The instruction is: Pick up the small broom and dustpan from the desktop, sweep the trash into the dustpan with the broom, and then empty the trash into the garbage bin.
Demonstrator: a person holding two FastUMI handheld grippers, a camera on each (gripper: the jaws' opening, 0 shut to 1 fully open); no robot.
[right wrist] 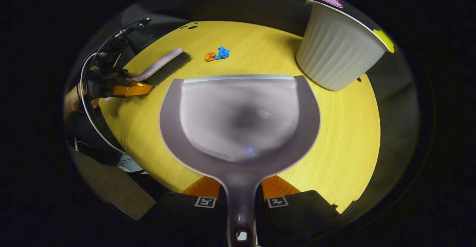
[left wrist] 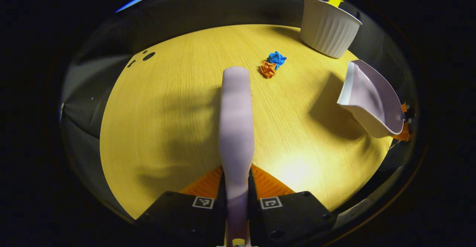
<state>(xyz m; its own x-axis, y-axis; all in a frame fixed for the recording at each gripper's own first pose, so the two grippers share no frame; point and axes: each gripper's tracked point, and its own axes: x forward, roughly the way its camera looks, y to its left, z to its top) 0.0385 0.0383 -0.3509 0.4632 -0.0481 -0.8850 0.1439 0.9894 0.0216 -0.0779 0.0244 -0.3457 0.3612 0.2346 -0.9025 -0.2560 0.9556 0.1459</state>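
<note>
Broom [left wrist: 235, 128] lengthwise toward trash [left wrist: 272, 64] (gripped)

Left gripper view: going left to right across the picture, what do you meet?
Broom → orange paper scrap → blue paper scrap → white garbage bin → dustpan.

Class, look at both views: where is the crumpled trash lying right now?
The orange scrap and blue scrap lie touching on the yellow desktop, ahead of the broom, left of the white bin.
</note>
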